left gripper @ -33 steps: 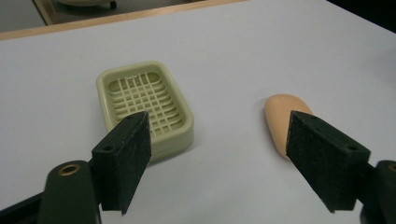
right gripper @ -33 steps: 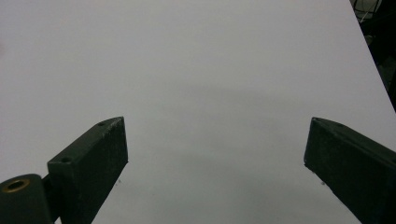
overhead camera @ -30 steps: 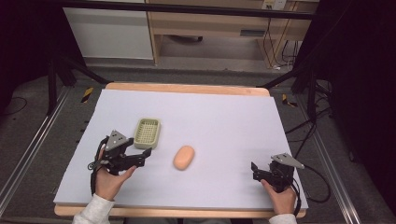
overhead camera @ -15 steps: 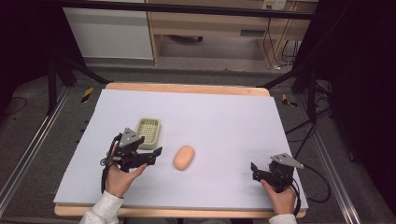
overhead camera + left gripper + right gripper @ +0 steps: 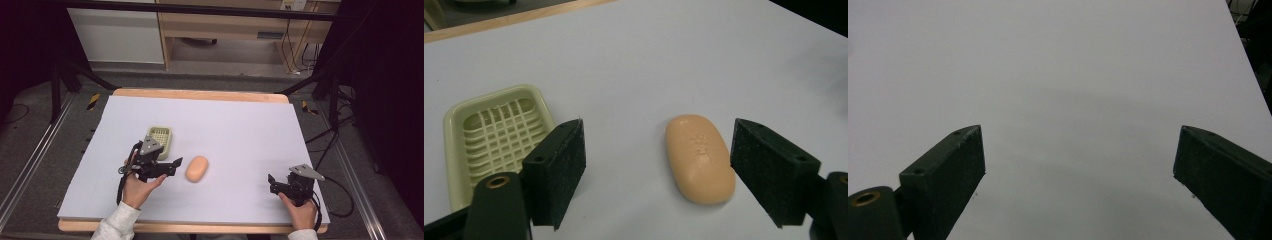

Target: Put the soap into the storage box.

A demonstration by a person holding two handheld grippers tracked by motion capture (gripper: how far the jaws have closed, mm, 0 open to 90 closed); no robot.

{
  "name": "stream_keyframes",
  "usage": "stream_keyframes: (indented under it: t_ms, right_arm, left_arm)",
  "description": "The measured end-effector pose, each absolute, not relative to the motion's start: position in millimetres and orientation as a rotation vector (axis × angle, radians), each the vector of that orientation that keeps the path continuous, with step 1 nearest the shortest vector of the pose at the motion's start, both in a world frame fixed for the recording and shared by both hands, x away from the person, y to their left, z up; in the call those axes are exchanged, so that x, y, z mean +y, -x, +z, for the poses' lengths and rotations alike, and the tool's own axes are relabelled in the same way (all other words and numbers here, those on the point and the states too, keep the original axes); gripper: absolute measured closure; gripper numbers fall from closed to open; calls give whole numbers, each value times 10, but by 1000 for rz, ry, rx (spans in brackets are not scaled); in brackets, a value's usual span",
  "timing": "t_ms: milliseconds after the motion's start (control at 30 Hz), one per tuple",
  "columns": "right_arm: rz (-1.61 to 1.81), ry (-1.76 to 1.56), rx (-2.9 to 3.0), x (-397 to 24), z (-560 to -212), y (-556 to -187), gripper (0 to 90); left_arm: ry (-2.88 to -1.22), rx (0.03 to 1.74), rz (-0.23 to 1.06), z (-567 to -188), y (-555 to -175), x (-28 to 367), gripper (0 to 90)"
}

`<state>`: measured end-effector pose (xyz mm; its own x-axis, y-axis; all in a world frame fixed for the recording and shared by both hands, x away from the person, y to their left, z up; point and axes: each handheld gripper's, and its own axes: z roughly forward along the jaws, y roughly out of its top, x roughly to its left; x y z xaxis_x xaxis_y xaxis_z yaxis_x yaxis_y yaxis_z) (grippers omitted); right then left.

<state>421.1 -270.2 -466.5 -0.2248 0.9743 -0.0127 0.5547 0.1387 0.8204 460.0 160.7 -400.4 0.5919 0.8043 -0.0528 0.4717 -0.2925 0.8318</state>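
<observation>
We hold the left tool (image 5: 175, 163) with its jaws spread wide, gripping nothing, just short of the peach soap bar (image 5: 699, 157), which lies on the white desk (image 5: 240, 130). Beside it, our pale green soap dish (image 5: 494, 135) holds nothing on its grid. Our right tool (image 5: 272, 181) rests released, well apart.

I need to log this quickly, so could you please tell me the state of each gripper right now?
Left gripper: open, holding nothing, jaws either side of the soap.
Right gripper: open, holding nothing, over the bare table.
</observation>
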Motion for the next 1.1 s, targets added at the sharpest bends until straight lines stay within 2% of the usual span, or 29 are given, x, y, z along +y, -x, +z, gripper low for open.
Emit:
stream_keyframes:
  t_ms: [1100]
  right_arm:
    - [957,-1458,1867,-2680,-4656,-4211,69]
  left_arm:
    - [-2105,988,434,-4274,-4788,1084,205]
